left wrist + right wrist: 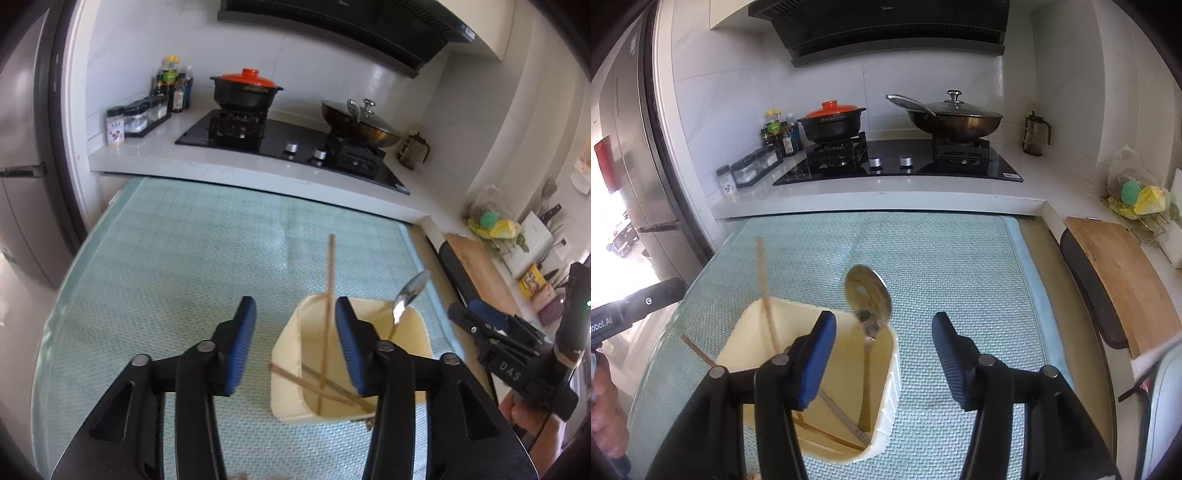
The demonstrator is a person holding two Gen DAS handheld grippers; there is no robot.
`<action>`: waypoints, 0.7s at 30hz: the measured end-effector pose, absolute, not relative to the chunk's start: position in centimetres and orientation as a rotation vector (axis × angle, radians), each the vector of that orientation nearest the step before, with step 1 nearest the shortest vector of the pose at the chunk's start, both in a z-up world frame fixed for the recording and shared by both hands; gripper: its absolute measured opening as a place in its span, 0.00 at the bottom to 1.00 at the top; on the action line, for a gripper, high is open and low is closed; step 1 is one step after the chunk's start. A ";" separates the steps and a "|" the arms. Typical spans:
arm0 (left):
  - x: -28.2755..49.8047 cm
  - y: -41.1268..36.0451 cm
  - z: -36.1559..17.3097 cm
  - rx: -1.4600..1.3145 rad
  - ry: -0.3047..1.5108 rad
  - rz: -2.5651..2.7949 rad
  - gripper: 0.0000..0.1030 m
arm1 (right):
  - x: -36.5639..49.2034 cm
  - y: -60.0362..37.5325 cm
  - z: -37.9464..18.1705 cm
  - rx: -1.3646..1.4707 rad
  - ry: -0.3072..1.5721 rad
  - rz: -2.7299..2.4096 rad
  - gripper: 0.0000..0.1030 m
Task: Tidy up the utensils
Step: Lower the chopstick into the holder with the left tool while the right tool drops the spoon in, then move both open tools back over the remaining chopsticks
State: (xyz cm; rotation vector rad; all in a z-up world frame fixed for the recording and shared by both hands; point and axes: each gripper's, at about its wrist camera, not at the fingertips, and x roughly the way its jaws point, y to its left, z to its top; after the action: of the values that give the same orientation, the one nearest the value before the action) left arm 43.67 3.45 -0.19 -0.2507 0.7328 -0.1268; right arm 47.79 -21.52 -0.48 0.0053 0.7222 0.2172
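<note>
A cream square container (286,373) (738,347) stands on the pale green mat (166,266) (942,258). One wooden chopstick (330,280) (764,280) leans upright in it, and more chopsticks (332,391) (831,437) lie crossed at its bottom. A metal spoon (410,291) (868,291) also leans in it, bowl upward, over the far rim. My left gripper (295,343) hovers open above the container's left side, with the standing chopstick just beside its right pad. My right gripper (884,358) (469,314) is open over the container's right edge, and the spoon stands free between its fingers.
Behind the mat runs a white counter with a black hob (897,166), a red-lidded clay pot (831,122), a lidded wok (955,118) and seasoning bottles (775,133). A fridge (22,166) stands on the left. A wooden cutting board (1119,280) lies on the right.
</note>
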 end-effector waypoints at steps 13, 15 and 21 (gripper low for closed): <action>23.5 10.3 -1.7 0.047 0.759 -0.073 0.75 | 27.7 -23.8 1.8 -0.218 0.558 0.232 0.54; 21.1 11.1 -2.6 0.057 0.762 -0.052 0.78 | 25.0 -23.4 0.7 -0.255 0.550 0.221 0.54; 15.9 10.6 -8.2 -0.009 0.798 -0.043 0.84 | 18.8 -21.4 -4.6 -0.205 0.579 0.227 0.54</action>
State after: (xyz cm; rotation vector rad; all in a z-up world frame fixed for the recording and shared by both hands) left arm 15.94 10.59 -8.16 -0.0092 0.7975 -0.0431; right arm 18.80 -21.44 -4.59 -0.2052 0.5794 0.2274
